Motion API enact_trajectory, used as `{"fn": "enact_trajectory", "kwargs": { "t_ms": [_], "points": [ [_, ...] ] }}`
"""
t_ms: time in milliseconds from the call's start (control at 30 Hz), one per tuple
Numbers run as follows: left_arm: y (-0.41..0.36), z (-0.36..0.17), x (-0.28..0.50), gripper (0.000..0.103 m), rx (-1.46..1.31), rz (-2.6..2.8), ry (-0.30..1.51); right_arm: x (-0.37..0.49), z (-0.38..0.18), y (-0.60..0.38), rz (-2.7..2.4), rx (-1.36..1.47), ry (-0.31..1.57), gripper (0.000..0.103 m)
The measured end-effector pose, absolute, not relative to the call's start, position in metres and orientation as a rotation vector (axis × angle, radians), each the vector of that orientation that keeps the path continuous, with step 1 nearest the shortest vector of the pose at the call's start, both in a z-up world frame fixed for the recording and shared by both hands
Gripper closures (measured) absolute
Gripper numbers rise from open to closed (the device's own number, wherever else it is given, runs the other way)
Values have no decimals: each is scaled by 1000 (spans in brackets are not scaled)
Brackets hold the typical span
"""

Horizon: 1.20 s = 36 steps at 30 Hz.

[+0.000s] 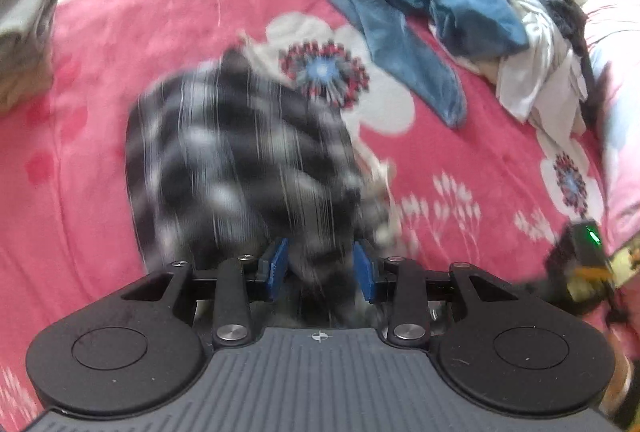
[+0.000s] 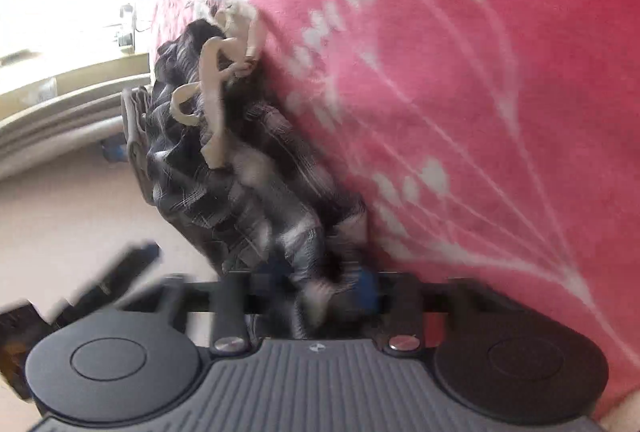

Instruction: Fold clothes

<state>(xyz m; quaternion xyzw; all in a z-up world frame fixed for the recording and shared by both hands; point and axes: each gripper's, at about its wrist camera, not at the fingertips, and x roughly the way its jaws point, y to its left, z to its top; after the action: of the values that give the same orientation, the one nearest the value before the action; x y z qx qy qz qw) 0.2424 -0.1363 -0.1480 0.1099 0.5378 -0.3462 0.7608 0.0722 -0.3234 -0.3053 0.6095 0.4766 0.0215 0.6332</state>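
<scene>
The plaid garment extended far from the left gripper, whose fingers clamped its near edge; the right gripper also pinched it.

Black tool, blue pads, possibly rubber.

My left wrist camera looks down along its fingers, close over the bed; my right one is rolled sideways, blanket at three o'clock. Both share the plaid garment.
</scene>
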Motion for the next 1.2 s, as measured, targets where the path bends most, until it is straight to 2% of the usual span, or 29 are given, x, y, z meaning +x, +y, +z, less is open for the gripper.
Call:
{"fn": "enact_trajectory", "kwargs": {
  "t_ms": [67, 267, 367, 500, 800, 1033, 1200],
  "points": [
    [-149, -142, 255, 64, 257, -761, 1143, 77, -278, -316, 56, 1253, 1045, 86],
    [-178, -123, 287, 55, 298, -781, 1071, 90, -153, -243, 242, 427, 838, 87],
    [-178, -118, 290, 50, 325, -791, 1068, 95, -131, -196, 388, 188, 767, 87],
    [-180, -130, 286, 45, 422, -803, 1084, 85, -128, -129, 572, -59, 715, 87],
    [-185, -156, 277, 45, 644, -825, 1111, 58, -137, -69, 678, -200, 736, 87],
    [-199, -171, 261, 45, 883, -783, 969, 68, -144, -83, 670, -139, 768, 87],
    [-209, -182, 250, 51, 1048, -746, 860, 69, -146, -85, 665, -135, 775, 87]
  ]
}}
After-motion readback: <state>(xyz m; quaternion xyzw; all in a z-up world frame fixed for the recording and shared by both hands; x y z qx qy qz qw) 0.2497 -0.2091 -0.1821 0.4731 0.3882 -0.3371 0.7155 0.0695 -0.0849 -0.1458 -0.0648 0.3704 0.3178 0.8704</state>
